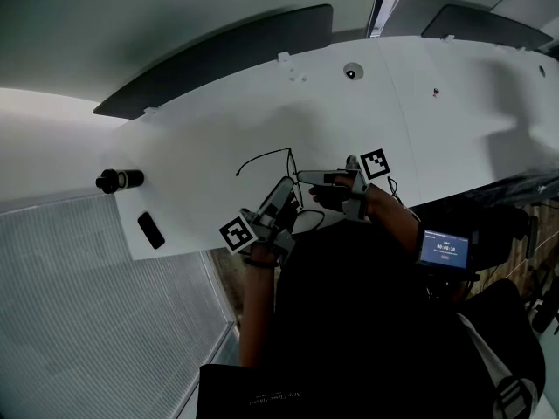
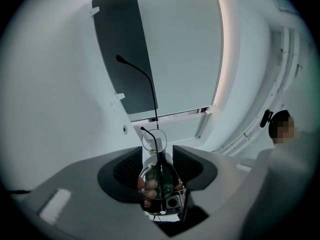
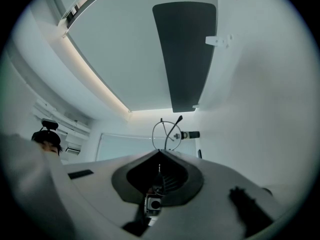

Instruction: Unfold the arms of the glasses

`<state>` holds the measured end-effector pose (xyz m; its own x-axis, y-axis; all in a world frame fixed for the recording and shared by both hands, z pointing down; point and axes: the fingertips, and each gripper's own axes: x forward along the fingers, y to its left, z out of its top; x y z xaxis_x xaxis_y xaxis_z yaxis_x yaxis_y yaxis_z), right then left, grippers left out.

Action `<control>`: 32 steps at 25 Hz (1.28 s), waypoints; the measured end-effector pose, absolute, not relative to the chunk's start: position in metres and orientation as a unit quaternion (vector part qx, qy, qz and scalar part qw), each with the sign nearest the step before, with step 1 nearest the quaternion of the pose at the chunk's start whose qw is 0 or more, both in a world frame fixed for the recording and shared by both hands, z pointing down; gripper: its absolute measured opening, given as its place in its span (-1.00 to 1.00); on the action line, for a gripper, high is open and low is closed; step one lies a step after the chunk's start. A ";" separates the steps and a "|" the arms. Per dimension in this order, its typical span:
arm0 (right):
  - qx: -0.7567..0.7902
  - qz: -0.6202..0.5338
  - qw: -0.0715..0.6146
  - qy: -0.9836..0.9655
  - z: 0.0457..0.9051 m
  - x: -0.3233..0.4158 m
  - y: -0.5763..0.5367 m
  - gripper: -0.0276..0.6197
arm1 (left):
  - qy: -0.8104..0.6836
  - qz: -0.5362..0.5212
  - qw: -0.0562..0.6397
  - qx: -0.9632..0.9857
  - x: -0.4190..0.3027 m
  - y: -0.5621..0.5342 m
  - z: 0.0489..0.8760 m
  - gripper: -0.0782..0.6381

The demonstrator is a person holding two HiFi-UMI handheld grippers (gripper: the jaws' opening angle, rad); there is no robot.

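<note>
Thin wire-rimmed glasses [image 1: 286,166] hang above the white table [image 1: 454,138], between the two grippers. One arm sticks out to the left in the head view; in the left gripper view it runs up to a dark tip. My right gripper [image 3: 159,152] has its jaws closed on the frame, with a lens ring [image 3: 165,133] showing just beyond the tips. My left gripper [image 2: 157,160] has its jaws apart, and a lens of the glasses [image 2: 160,179] sits in the gap. I see no pad pressing on it.
A black-and-white cylinder [image 1: 119,180] and a small black slab [image 1: 150,230] lie on the table's left part. Dark chair backs [image 1: 218,59] line the far edge. A small screen [image 1: 444,249] is strapped to the right forearm. A person [image 2: 282,126] is at the right.
</note>
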<state>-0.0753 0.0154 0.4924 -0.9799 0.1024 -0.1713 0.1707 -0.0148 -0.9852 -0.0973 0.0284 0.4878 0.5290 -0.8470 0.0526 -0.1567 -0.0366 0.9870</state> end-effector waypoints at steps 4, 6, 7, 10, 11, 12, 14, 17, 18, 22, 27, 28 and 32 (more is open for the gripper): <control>0.102 -0.704 0.022 0.702 0.492 -0.076 0.017 -0.88 | -0.383 -0.299 0.582 0.652 -0.096 0.026 0.489 -0.24; 0.103 -0.703 0.022 0.703 0.492 -0.076 0.017 -0.88 | -0.383 -0.298 0.586 0.649 -0.096 0.026 0.490 -0.23; 0.102 -0.703 0.022 0.703 0.492 -0.076 0.017 -0.88 | -0.381 -0.299 0.588 0.648 -0.096 0.026 0.490 -0.24; 0.102 -0.704 0.020 0.703 0.492 -0.075 0.018 -0.88 | -0.378 -0.301 0.592 0.645 -0.095 0.026 0.491 -0.24; 0.102 -0.704 0.020 0.702 0.492 -0.075 0.018 -0.88 | -0.377 -0.300 0.593 0.645 -0.095 0.026 0.492 -0.25; 0.103 -0.704 0.020 0.702 0.492 -0.076 0.018 -0.88 | -0.377 -0.298 0.593 0.646 -0.095 0.026 0.492 -0.27; 0.104 -0.704 0.021 0.702 0.491 -0.076 0.018 -0.88 | -0.372 -0.297 0.594 0.648 -0.094 0.026 0.493 -0.30; 0.106 -0.703 0.021 0.703 0.491 -0.076 0.018 -0.88 | -0.368 -0.296 0.598 0.647 -0.093 0.027 0.495 -0.30; 0.106 -0.704 0.021 0.702 0.491 -0.076 0.018 -0.88 | -0.368 -0.297 0.600 0.645 -0.093 0.027 0.496 -0.30; 0.107 -0.703 0.021 0.702 0.491 -0.076 0.019 -0.89 | -0.377 -0.305 0.603 0.634 -0.098 0.028 0.499 -0.42; 0.107 -0.702 0.018 0.703 0.492 -0.076 0.020 -0.88 | -0.373 -0.303 0.601 0.639 -0.098 0.028 0.499 -0.48; 0.107 -0.702 0.018 0.704 0.492 -0.076 0.020 -0.88 | -0.372 -0.303 0.602 0.639 -0.097 0.028 0.498 -0.48; 0.107 -0.699 0.009 0.707 0.493 -0.076 0.022 -0.88 | -0.365 -0.301 0.603 0.642 -0.096 0.029 0.497 -0.61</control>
<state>-0.0762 0.0218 0.4932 -0.9771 0.1374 -0.1623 0.1639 0.0004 -0.9865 -0.0958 0.0288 0.4965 0.5520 -0.8320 0.0550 -0.1061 -0.0046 0.9943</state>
